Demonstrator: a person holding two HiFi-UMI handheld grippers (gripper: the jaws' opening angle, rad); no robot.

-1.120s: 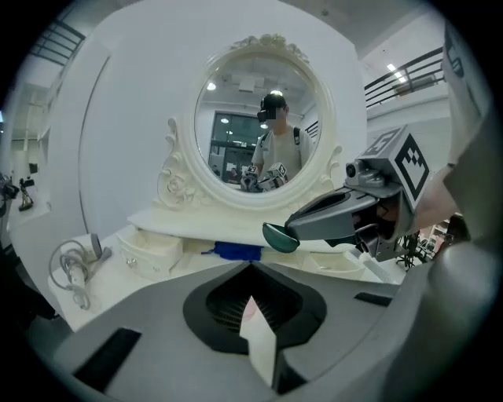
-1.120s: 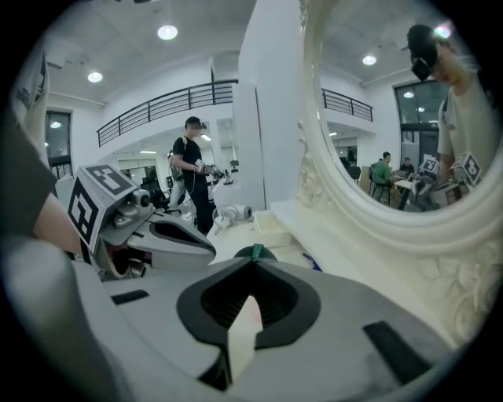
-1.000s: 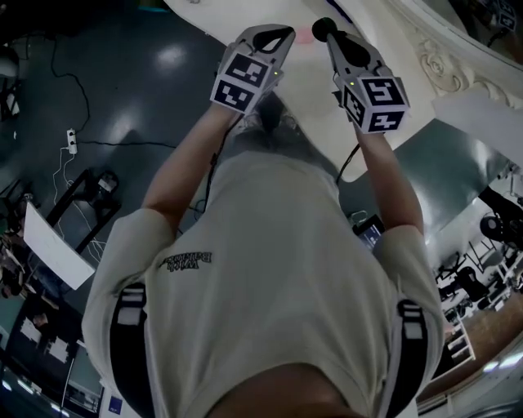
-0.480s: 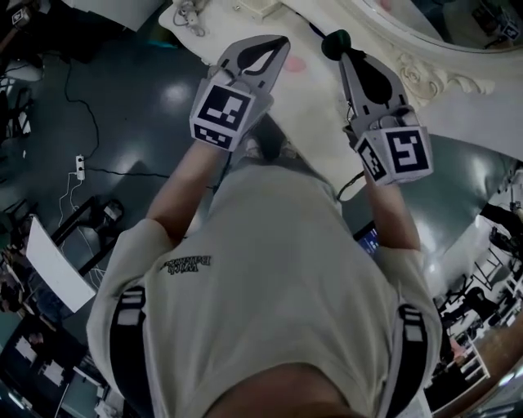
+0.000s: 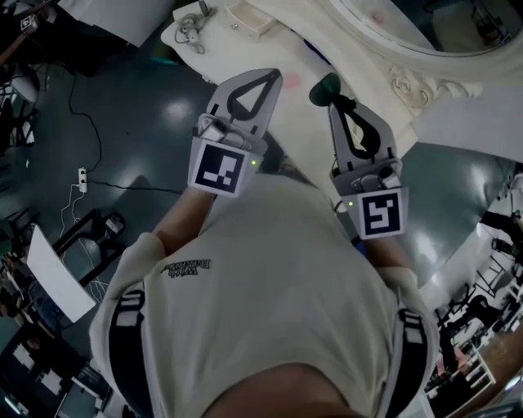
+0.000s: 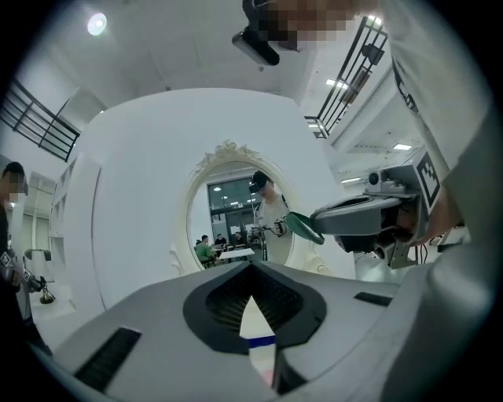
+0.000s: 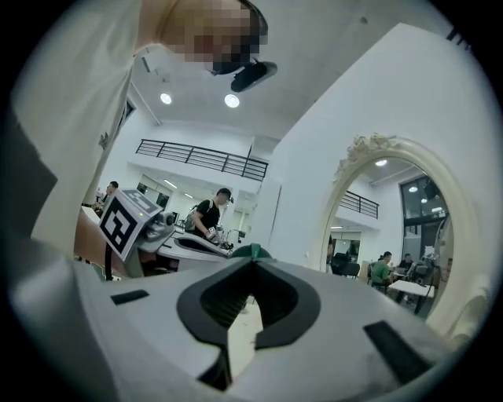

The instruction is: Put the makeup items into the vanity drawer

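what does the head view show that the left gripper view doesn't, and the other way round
Only the head view: the dark floor with cables on it, and the marker cube on the left tool.

Only the left gripper view: a ceiling lamp, and the upright oval mirror face on, with the room reflected in it.

Both: the right tool shut on a green item, the left tool's jaws together with nothing between them, and part of the mirror's ornate frame.
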